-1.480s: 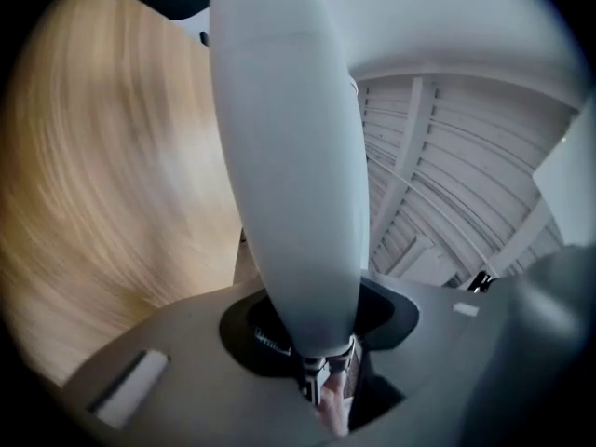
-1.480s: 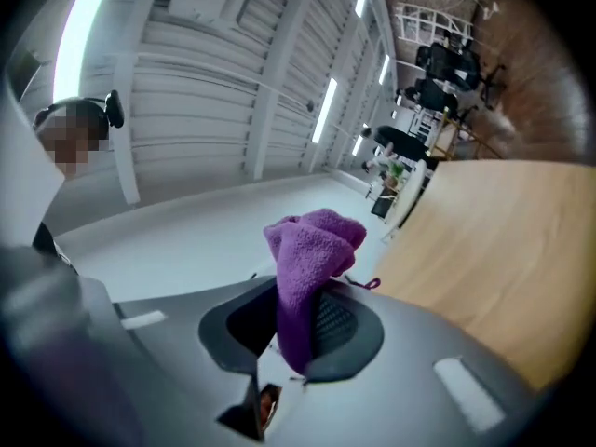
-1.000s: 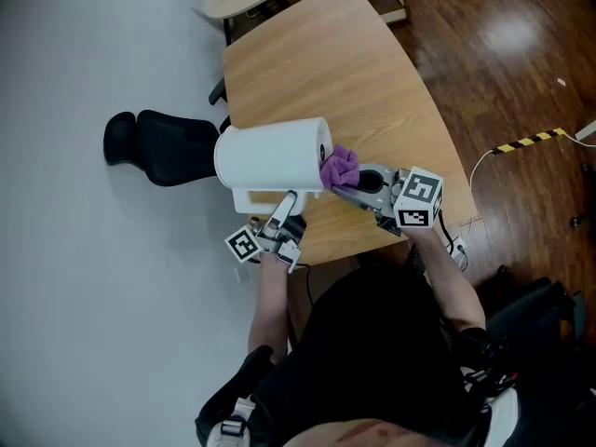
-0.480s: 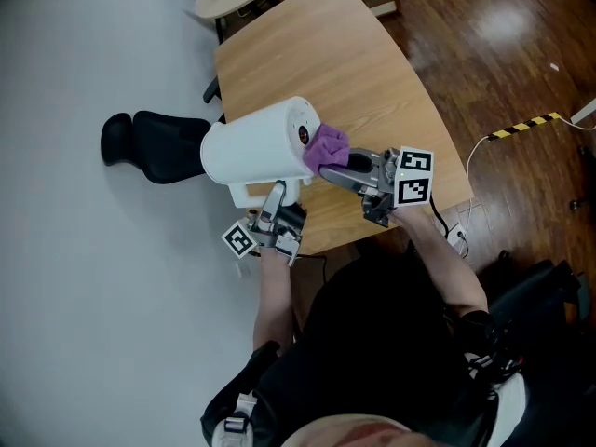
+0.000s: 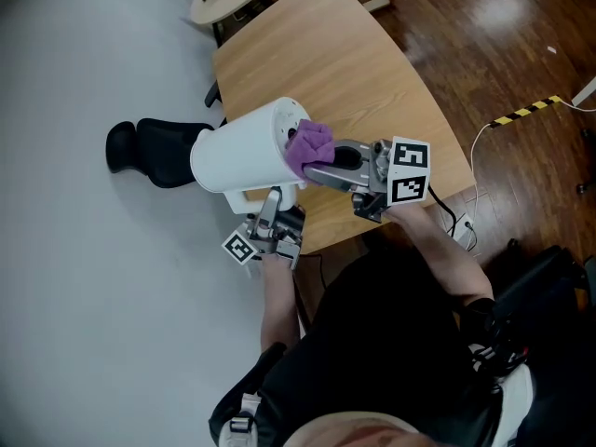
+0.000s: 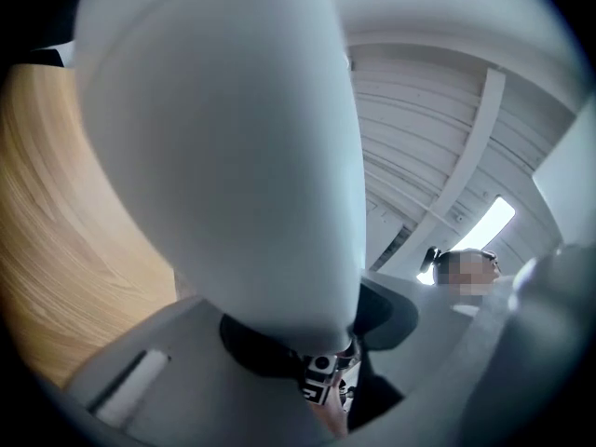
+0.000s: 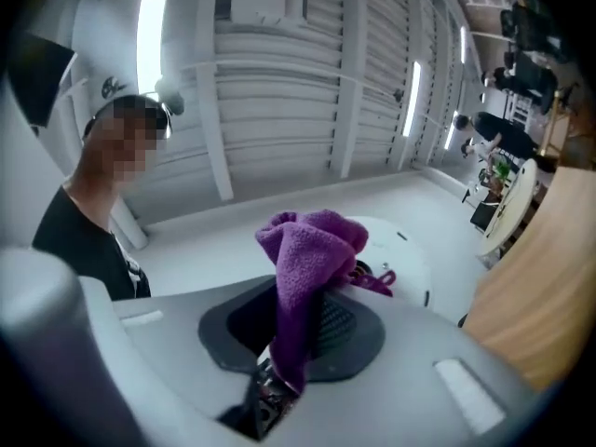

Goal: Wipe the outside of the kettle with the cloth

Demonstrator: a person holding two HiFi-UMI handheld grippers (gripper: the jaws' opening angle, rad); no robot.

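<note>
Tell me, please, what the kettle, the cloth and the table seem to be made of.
The kettle: probably plastic or coated metal, smooth matte white, no sharp glints. The cloth: terry or microfibre, purple, fuzzy nap, loose folds. The table: wood or wood-look laminate, light, visible grain lines.

Bare table (image 5: 326, 54) beyond tilted kettle (image 5: 244, 152)

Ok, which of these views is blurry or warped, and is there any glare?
Left gripper view: the kettle is so close it fills the frame, soft and featureless, corners dark. Right gripper view: the cloth is fairly sharp, ceiling lights blow out, straight lines bow. Head view: sharp, with a glare patch on the wooden floor.
</note>
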